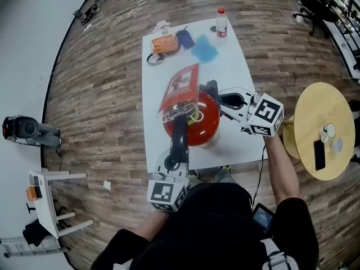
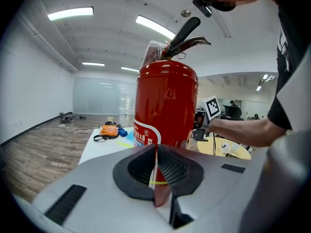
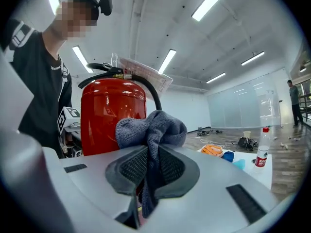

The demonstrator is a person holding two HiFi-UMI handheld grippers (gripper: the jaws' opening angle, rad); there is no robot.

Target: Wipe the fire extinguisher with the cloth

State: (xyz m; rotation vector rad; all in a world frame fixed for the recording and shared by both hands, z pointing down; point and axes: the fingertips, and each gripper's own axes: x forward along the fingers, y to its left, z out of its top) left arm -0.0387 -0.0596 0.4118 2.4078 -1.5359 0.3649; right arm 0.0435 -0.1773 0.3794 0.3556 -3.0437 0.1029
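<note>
Right gripper [image 3: 148, 164] clamped on the soft grey cloth [image 3: 151, 129], bunched just beside the fire extinguisher [image 1: 203, 125], upright at the white table's [image 1: 239, 72] near edge. Left gripper [image 2: 156, 168] jaws pressed together. Looks heavy, slick and rigid; I'd steady it by the top handle [image 2: 187, 30]

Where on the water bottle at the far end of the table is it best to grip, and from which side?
Probably the round body below the red cap, tongs level, coming from the person's right: the bottle stands upright near that table edge, and a light blue item lies at its near left.
</note>
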